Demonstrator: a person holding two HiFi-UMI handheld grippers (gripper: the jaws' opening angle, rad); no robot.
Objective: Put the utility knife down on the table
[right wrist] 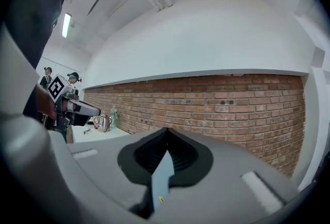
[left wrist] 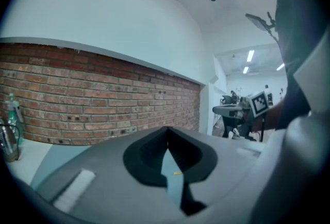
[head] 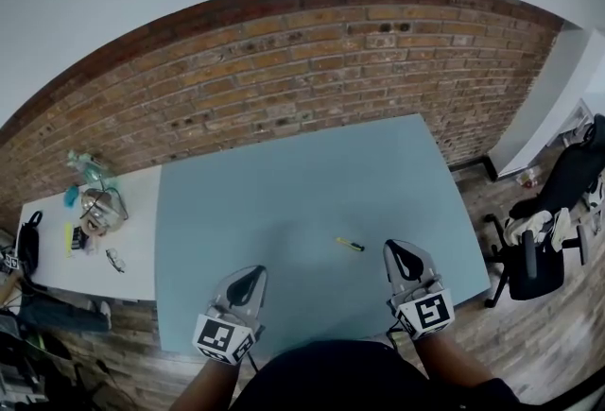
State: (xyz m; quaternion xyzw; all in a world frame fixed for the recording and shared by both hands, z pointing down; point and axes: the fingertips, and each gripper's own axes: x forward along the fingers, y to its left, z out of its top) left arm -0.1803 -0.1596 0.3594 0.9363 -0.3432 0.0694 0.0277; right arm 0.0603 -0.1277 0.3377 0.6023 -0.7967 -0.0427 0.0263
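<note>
We judge the putting-down done: the small yellow-and-black utility knife [head: 350, 245] lies flat on the pale blue table [head: 284, 192], just ahead of our right gripper [head: 401, 249] and apart from it. That gripper and our left gripper [head: 253, 274] both have their jaws pressed together on nothing. The next move calls only for drawing both hands back without brushing the knife.

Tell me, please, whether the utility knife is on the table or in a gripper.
Down: the utility knife lies flat on the blue table, apart from the shut, empty right gripper.
</note>
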